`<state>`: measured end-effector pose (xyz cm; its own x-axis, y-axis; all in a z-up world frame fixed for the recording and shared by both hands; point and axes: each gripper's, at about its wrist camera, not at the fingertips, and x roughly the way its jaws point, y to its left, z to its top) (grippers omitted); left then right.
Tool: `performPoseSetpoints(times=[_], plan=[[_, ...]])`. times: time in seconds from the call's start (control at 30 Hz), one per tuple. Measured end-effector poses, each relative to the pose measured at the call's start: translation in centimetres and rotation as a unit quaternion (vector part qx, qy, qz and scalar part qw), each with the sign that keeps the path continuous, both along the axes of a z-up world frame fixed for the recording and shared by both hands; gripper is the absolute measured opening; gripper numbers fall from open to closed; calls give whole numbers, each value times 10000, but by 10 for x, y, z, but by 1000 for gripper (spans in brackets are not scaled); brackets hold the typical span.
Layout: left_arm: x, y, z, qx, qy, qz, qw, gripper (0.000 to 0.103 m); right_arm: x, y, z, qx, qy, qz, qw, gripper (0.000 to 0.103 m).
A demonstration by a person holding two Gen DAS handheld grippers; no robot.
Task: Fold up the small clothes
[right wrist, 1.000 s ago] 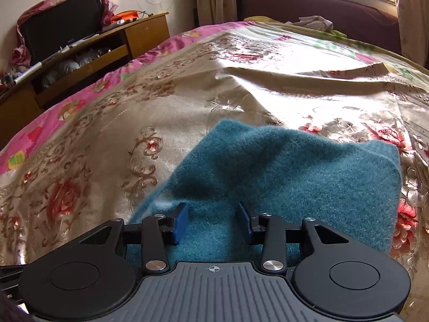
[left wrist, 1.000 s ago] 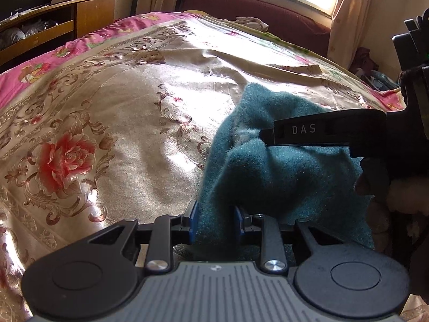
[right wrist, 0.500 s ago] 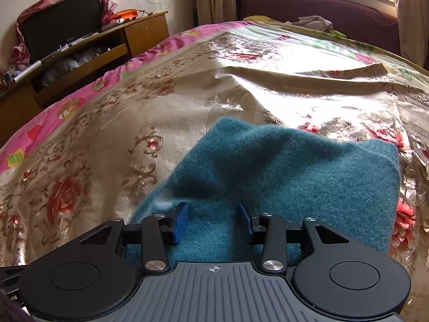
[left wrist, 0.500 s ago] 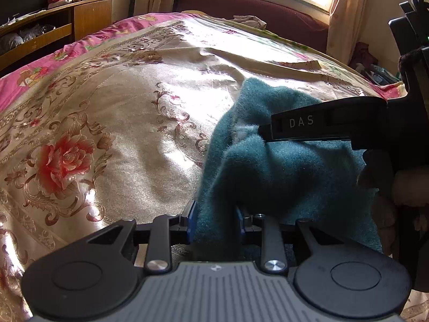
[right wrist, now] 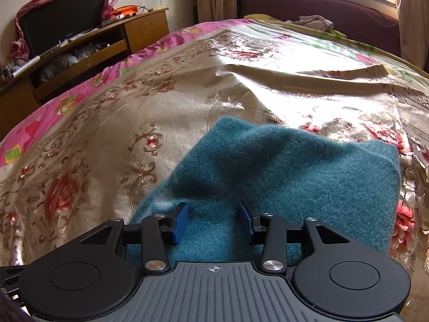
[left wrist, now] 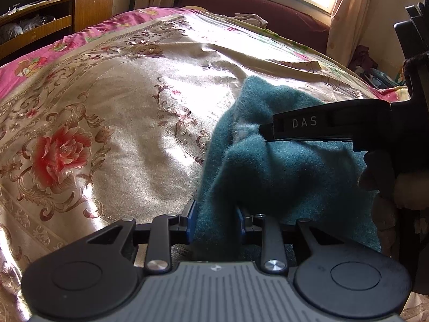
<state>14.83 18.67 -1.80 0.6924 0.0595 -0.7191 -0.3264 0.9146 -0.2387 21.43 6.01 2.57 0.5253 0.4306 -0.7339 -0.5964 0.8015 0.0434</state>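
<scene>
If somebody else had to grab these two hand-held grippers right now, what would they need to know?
Left gripper: shut on a bunched edge of the teal cloth, lifted slightly.
Right gripper: open, pads apart over the cloth, pinching nothing.
The cloth lies on the floral bedspread, doubled over with a neat corner on the right.
Done: apparently one fold.
Left: probably lay down the held edge, fold again if wanted, smooth, release.
</scene>
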Motion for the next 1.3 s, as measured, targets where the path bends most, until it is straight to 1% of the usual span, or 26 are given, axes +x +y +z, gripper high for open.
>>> performPoseSetpoints(times=[0.2,0.3,0.4,0.47,0.5,0.53,0.6,0.7,0.73,0.8,0.9,0.97,1.0,1.07,1.17,1.2,1.23,1.3], plan=[[0,0,0,-5,5,0,10000,35,0,0,0,5,5,-2,10000,41],[0,1,0,4,20,-1,10000,38,0,-2,2,60,49,-49,10000,41],[-4,7,4,-186,-65,-15,9998,39,-2,-10,11,252,141,-152,9995,43],[-8,10,8,-253,-145,-42,9996,39,-7,-23,19,416,154,-216,9988,43],[-10,10,11,-224,-189,-57,9996,39,-11,-32,23,498,131,-243,9984,44],[-11,10,14,-176,-230,-76,9996,39,-15,-42,27,560,108,-282,9980,48],[-12,10,21,-100,-304,-100,9994,39,-24,-65,33,663,76,-396,9970,50],[-10,11,29,-102,-433,-148,9989,39,-34,-106,37,793,96,-669,9946,50],[-8,10,32,-106,-477,-177,9986,39,-37,-119,36,805,123,-803,9934,53],[-3,8,37,-119,-562,-266,9980,39,-41,-142,31,783,188,-1087,9908,57],[10,-3,42,9,-629,-499,9968,40,-43,-168,20,869,379,-1308,9869,59],[22,-4,38,9,-554,-572,9968,41,-39,-177,8,1058,680,-1350,9828,64],[28,-1,33,-74,-474,-577,9972,41,-36,-181,2,1250,862,-1350,9791,66],[35,9,22,-283,-345,-601,9972,46,-30,-183,-8,1569,1125,-1316,9723,69],[35,20,18,-343,-335,-715,9963,54,-18,-178,-23,1984,1417,-1177,9626,72],[34,22,20,-361,-340,-772,9958,54,-13,-176,-28,2132,1548,-1158,9577,76],[34,23,22,-353,-343,-833,9953,54,-11,-174,-32,2200,1590,-1174,9553,83],[35,23,25,-254,-345,-908,9949,56,-8,-170,-38,2254,1621,-1150,9538,87]])
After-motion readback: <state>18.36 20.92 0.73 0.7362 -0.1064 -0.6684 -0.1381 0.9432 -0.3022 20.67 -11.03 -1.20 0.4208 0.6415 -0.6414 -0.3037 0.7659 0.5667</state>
